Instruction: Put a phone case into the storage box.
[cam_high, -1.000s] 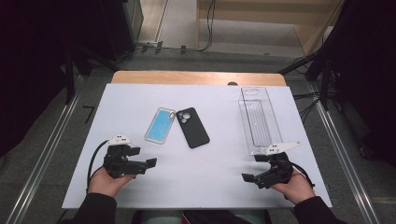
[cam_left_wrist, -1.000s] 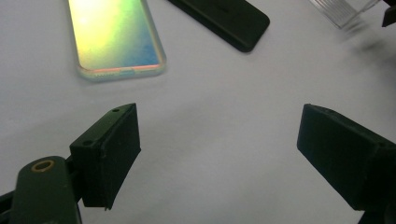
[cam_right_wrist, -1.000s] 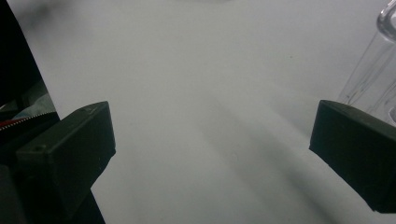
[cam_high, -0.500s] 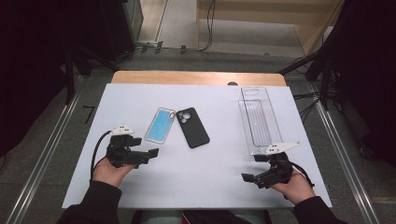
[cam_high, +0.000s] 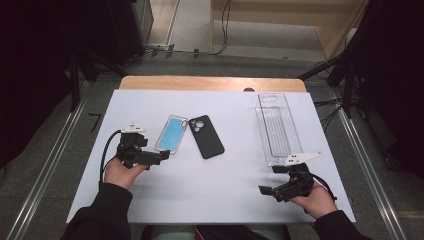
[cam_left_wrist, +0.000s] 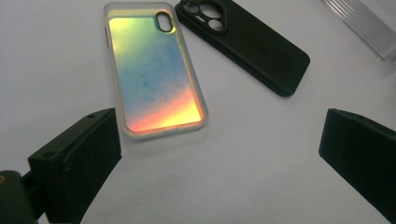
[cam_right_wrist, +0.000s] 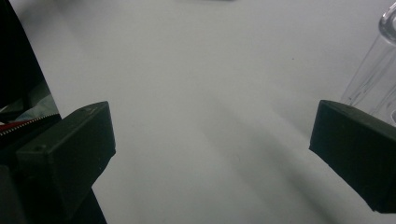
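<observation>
A clear phone case with a blue, iridescent back (cam_high: 171, 134) (cam_left_wrist: 154, 74) lies flat on the white table (cam_high: 230, 200). A black phone case (cam_high: 206, 136) (cam_left_wrist: 252, 42) lies beside it on the right, touching near the camera cutouts. My left gripper (cam_high: 161, 157) (cam_left_wrist: 219, 140) hovers just short of the iridescent case's near end. It is open, its jaws have just been opening wider, and nothing is between them. My right gripper (cam_high: 266, 190) (cam_right_wrist: 212, 140) rests open at the front right, over bare table.
A long clear plastic tray (cam_high: 277, 127) (cam_left_wrist: 369, 23) (cam_right_wrist: 373, 88) lies at the right, just beyond my right gripper. A wooden strip (cam_high: 210, 83) borders the table's far edge. Metal rails run along the floor on both sides.
My left gripper has moved forward and right, up to the near end of the iridescent case. The right gripper has stayed where it was.
</observation>
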